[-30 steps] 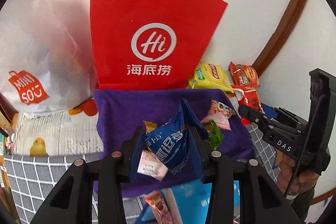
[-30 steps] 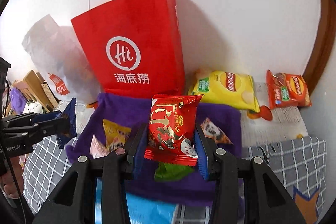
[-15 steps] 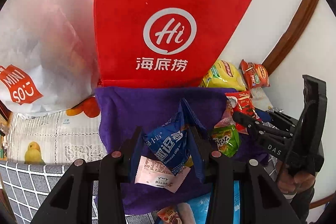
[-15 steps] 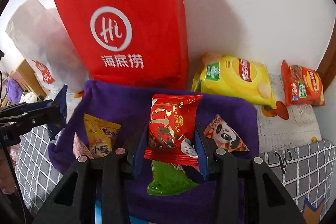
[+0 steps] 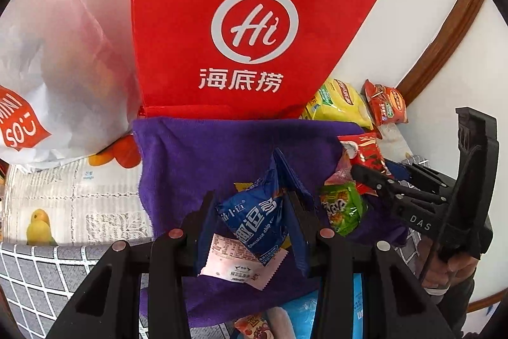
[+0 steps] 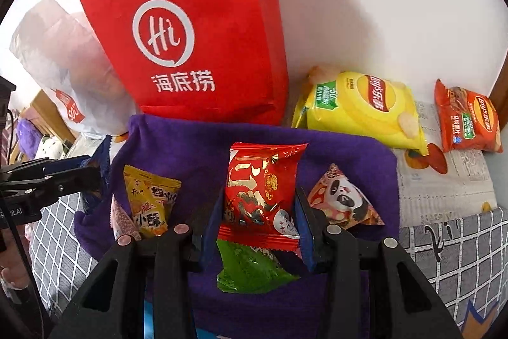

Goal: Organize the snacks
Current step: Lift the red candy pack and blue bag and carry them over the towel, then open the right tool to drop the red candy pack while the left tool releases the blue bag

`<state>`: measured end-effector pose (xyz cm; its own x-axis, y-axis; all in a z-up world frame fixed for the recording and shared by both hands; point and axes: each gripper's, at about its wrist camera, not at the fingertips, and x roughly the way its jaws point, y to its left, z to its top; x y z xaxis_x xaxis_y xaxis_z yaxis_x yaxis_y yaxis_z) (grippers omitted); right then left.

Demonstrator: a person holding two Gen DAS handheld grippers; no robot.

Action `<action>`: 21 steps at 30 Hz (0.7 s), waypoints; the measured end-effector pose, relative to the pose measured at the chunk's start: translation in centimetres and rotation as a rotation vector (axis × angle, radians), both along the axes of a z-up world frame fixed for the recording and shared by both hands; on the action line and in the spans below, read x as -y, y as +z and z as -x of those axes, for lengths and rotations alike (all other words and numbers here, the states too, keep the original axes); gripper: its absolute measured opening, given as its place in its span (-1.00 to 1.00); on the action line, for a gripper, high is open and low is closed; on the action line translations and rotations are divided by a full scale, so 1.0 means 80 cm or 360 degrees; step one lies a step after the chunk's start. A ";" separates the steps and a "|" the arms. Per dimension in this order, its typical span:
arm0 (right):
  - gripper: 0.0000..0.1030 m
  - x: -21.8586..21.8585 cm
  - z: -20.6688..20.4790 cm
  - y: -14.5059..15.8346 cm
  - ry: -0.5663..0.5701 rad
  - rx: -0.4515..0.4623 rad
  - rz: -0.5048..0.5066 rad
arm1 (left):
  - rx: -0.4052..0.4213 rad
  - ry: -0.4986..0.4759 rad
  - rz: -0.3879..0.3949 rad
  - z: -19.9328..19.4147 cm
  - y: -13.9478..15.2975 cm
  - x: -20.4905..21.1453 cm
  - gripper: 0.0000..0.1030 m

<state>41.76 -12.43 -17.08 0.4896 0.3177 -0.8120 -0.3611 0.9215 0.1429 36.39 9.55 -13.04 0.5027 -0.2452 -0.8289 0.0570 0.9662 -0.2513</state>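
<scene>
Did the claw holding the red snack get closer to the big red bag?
Yes. The right claw with its red snack moved forward: the red bag looks bigger and nearer than before.

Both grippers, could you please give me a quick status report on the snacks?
Left gripper shut on blue cookie packet. Right gripper shut on red snack packet. Red paper bag upright ahead, path unobstructed.

We are looking at a plain white wall (image 6: pixel 365 5) running behind everything, evenly lit, with soft shadows lying on it. We are seeing a curved brown wooden trim (image 5: pixel 444 34) rising along the wall's right side in the left wrist view. Below, we are looking down on a surface covered by a grey cloth with a white grid pattern (image 6: pixel 451 259), and beside it a printed newspaper-like sheet (image 5: pixel 79 196) lying flat, showing a yellow bird picture.
</scene>
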 end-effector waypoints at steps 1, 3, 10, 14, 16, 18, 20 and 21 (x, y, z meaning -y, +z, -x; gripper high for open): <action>-0.17 -0.002 0.000 -0.001 0.0007 -0.0005 0.0004 | -0.0003 -0.0004 -0.0002 0.000 -0.001 0.001 -0.23; -0.17 -0.004 0.000 -0.003 0.0020 -0.0016 0.0005 | -0.0013 -0.0011 0.0001 -0.001 -0.004 0.002 -0.23; -0.17 -0.010 -0.002 -0.010 0.0045 -0.0063 0.0024 | -0.0037 -0.0024 -0.0001 -0.003 -0.011 0.005 -0.23; -0.17 -0.015 0.000 -0.014 0.0072 -0.0075 0.0044 | -0.0052 -0.0032 -0.0007 -0.005 -0.016 0.008 -0.23; -0.17 -0.016 0.000 -0.016 0.0078 -0.0079 0.0049 | -0.0057 -0.0036 -0.0007 -0.005 -0.017 0.010 -0.23; -0.17 -0.017 0.001 -0.017 0.0082 -0.0082 0.0052 | -0.0060 -0.0041 -0.0012 -0.005 -0.019 0.012 -0.23; -0.17 -0.017 0.001 -0.017 0.0081 -0.0083 0.0058 | -0.0063 -0.0043 -0.0011 -0.006 -0.020 0.013 -0.23; -0.16 -0.017 0.001 -0.017 0.0079 -0.0084 0.0060 | -0.0064 -0.0044 -0.0011 -0.005 -0.020 0.012 -0.22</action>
<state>41.67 -11.05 -18.41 0.4300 0.3092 -0.8482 -0.3993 0.9078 0.1285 36.81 8.61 -14.63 0.4619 -0.2526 -0.8502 0.0739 0.9662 -0.2470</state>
